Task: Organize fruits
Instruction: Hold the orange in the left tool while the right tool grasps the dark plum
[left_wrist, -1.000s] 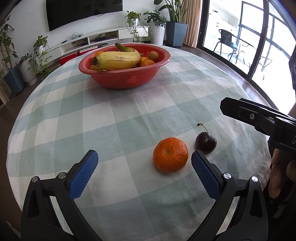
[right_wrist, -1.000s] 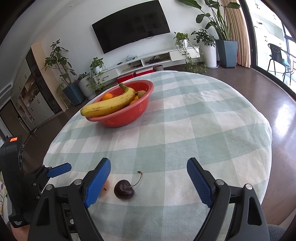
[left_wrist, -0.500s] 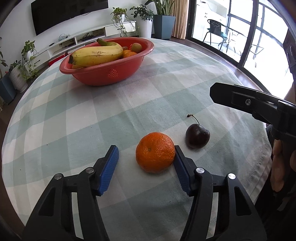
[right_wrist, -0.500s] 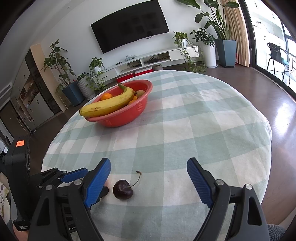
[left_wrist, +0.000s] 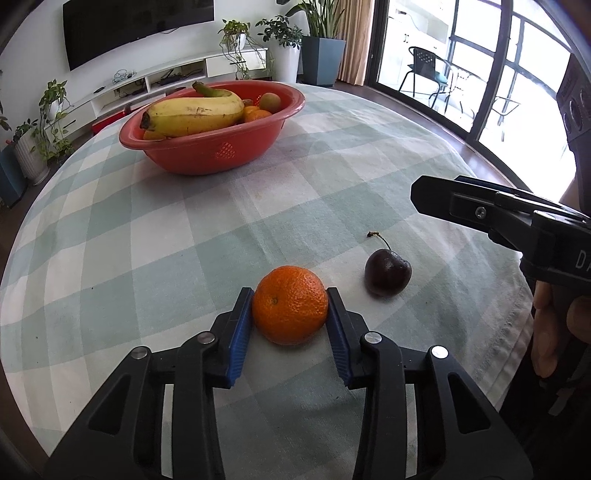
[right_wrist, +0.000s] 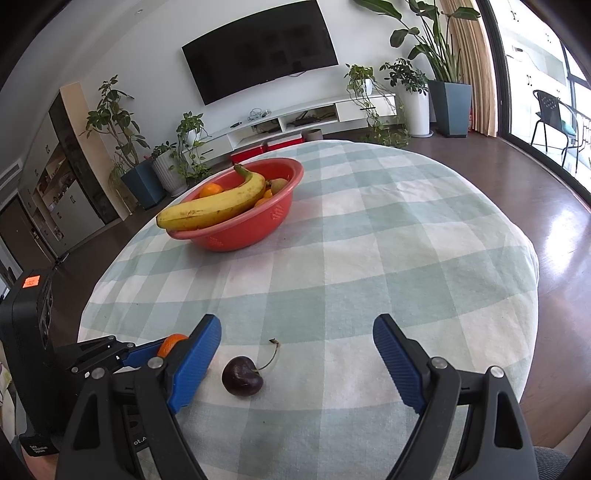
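A: Where's the orange?

B: On the checked tabletop near its front edge, between the blue fingers of the left gripper. They are closing, and both pads already look pressed to its sides, low around its widest part, probably so it won't roll out.

A: And the cherry?

B: Just beside the orange, apart from it, stem up. The right gripper hangs above it with its fingers spread wide and nothing clamped. The cherry sits nearer the left finger than centred, so I'd guess it needs lining up.

A: Where would they go?

B: Most likely the red bowl well apart at the far side, which already holds a banana and small fruit. The orange is not yet lifted, as far as I can judge.
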